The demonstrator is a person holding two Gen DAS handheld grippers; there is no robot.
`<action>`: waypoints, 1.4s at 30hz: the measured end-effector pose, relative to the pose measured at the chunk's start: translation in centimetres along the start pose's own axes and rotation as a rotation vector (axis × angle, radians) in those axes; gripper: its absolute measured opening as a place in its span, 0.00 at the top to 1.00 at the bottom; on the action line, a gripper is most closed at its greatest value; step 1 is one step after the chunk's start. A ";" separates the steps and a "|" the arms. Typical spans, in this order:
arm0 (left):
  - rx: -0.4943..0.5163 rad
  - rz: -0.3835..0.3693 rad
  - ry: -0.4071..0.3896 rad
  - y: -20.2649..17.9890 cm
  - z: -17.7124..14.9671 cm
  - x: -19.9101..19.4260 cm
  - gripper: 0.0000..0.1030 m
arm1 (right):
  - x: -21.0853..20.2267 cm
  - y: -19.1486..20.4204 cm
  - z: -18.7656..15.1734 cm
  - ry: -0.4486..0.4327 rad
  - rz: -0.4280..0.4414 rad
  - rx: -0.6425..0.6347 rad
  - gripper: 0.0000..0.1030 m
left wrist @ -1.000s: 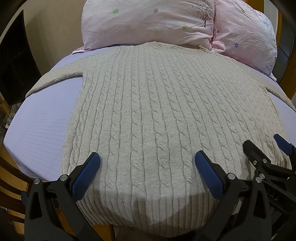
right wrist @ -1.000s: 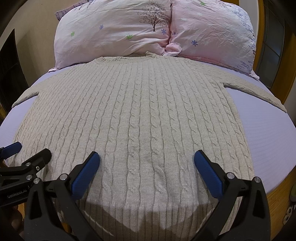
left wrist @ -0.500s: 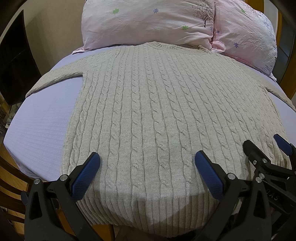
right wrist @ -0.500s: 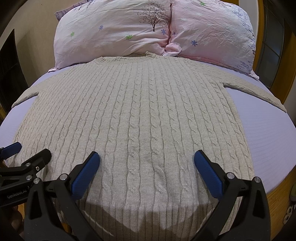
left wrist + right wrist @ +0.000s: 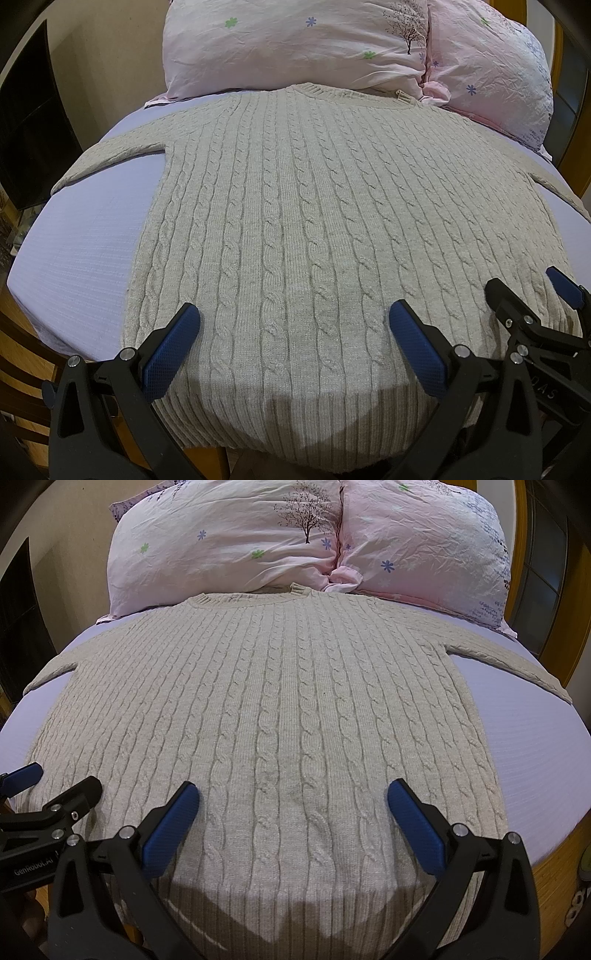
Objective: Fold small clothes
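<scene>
Sweater flat — beneath both tools

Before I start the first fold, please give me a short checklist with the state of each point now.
1. Sweater lies flat, front unwrinkled: ok.
2. Both sleeves spread out to the sides: ok.
3. Left tongs open, holding nothing: ok.
4. Right tongs open, holding nothing: ok.
5. Hem fully on the bed: not ok, it hangs over the near edge.
6. Collar clear of the pillows: cannot tell.
</scene>
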State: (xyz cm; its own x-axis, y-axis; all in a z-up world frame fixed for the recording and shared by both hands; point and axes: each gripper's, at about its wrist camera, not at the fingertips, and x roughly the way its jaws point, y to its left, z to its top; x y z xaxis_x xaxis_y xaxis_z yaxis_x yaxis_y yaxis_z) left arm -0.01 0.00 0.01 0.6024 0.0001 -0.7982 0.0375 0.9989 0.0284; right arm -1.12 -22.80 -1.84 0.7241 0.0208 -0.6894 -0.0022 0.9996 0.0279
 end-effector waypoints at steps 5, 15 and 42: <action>0.000 0.000 0.000 0.0 0.0 0.0 0.01 | 0.0 0.0 0.0 -0.001 0.000 0.000 0.02; 0.000 0.000 0.000 0.0 0.0 0.0 0.01 | -0.1 0.0 0.0 -0.001 -0.001 0.000 0.02; 0.046 -0.068 -0.014 0.9 0.8 0.0 0.01 | -4.1 -16.5 6.6 -0.209 0.152 0.328 0.02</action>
State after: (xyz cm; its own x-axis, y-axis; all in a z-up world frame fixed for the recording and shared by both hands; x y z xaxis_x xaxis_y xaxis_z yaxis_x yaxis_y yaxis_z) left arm 0.69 0.90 0.48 0.6082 -0.0682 -0.7909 0.1149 0.9934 0.0027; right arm 0.49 -39.53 5.31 0.8572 0.1299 -0.4983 0.0751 0.9258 0.3705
